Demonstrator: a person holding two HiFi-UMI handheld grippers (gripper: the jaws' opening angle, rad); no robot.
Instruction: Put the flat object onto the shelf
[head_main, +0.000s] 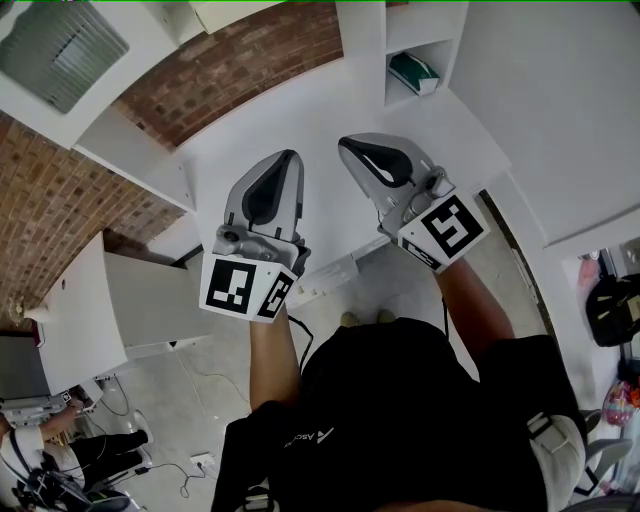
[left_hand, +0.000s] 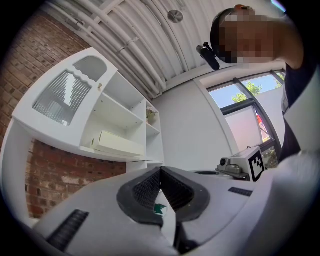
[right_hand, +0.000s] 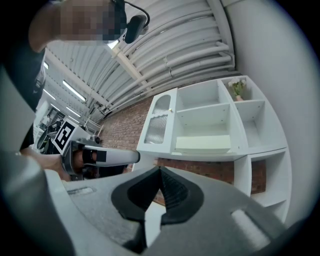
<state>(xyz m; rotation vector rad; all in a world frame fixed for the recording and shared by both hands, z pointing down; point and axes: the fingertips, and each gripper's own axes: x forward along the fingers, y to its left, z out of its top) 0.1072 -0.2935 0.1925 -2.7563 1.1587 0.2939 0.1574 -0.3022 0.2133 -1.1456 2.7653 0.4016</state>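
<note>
A flat cream box (left_hand: 117, 143) lies on the lower board of the white shelf unit's (left_hand: 125, 159) open compartment; the right gripper view shows this box (right_hand: 202, 143) too. My left gripper (head_main: 291, 158) and right gripper (head_main: 347, 146) hover side by side over a white counter (head_main: 300, 110), apart from the box. Both are shut with nothing between the jaws. In the left gripper view the dark pads (left_hand: 150, 189) meet at the tip, and in the right gripper view the pads (right_hand: 175, 192) meet likewise. A green packet (head_main: 412, 72) sits in a lower side cubby.
A brick wall (head_main: 240, 60) runs behind the counter. The cabinet has a ribbed glass door (right_hand: 157, 129) left of the open compartment and a small plant (right_hand: 238, 89) on an upper shelf. A person's torso and legs (head_main: 400, 420) fill the head view's bottom.
</note>
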